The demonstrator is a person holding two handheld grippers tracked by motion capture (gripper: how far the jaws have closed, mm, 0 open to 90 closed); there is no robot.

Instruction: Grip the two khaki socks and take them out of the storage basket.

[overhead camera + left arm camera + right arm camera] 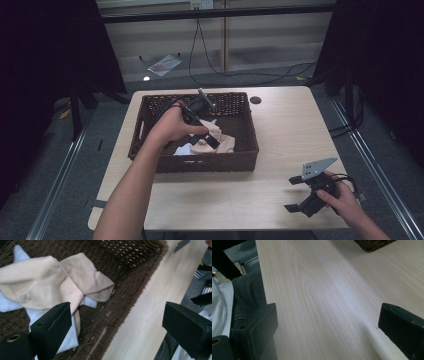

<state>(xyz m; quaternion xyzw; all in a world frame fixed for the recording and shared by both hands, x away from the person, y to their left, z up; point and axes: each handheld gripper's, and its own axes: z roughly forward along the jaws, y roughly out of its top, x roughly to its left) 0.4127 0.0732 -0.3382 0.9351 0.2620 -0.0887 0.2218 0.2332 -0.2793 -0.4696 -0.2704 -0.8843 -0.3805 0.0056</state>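
A dark brown wicker basket [235,152] stands on the light wooden table [285,130]. Inside lie beige socks [222,142] over pale blue ones [184,149]. My left gripper [212,140] hangs inside the basket just above the socks, jaws wide apart and empty. In the left gripper view the beige socks [50,280] and a pale blue sock [67,340] lie before the basket's wall [135,255]. My right gripper [295,194] rests low over the table's front right corner, open and empty. The right gripper view shows bare table [324,297] between its jaws.
A small round black hole [255,100] sits in the table behind the basket. Cables and a flat packet [164,64] lie on the floor beyond the table. The person's trouser leg [247,297] shows past the table's front edge.
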